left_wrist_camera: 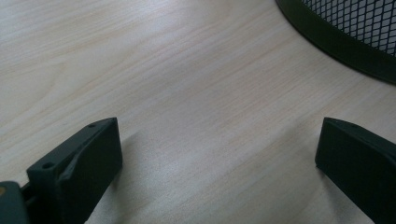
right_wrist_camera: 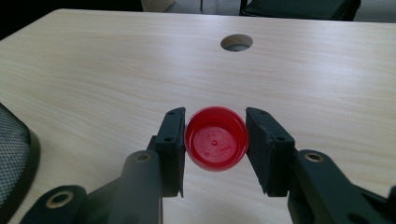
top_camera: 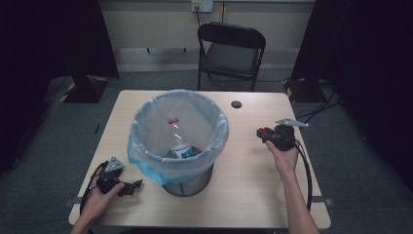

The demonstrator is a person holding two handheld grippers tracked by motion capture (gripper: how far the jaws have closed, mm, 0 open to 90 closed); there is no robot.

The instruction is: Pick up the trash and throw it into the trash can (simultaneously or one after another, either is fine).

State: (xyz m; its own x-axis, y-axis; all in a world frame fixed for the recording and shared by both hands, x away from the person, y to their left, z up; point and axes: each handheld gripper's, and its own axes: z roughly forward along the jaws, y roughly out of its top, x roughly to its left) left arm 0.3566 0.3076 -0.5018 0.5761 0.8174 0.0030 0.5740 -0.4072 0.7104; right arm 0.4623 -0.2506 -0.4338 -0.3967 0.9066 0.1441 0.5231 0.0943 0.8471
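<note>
Gripping a red bottle cap (right_wrist_camera: 215,138) between its two jaws, your right hand-held gripper (top_camera: 271,135) hangs over the desk (top_camera: 243,190) at about 3 o'clock from the bin (top_camera: 178,141). The cap's open side faces the gripper camera, both jaws pressing on its rim. The round cable hole (right_wrist_camera: 236,42) lies beyond it at 12 o'clock in the right gripper view. Your left hand-held gripper (top_camera: 130,187) rests low at the desk's 7 o'clock corner, jaws spread wide with nothing between them, bare wood showing in the gap. The bin's black mesh base (left_wrist_camera: 355,32) is near its tips at 1 o'clock. Inside the bin, lined with a pale blue bag (top_camera: 141,156), lies a clear bottle (top_camera: 176,139). A black folding chair (top_camera: 230,51) stands behind the desk at 12 o'clock.
</note>
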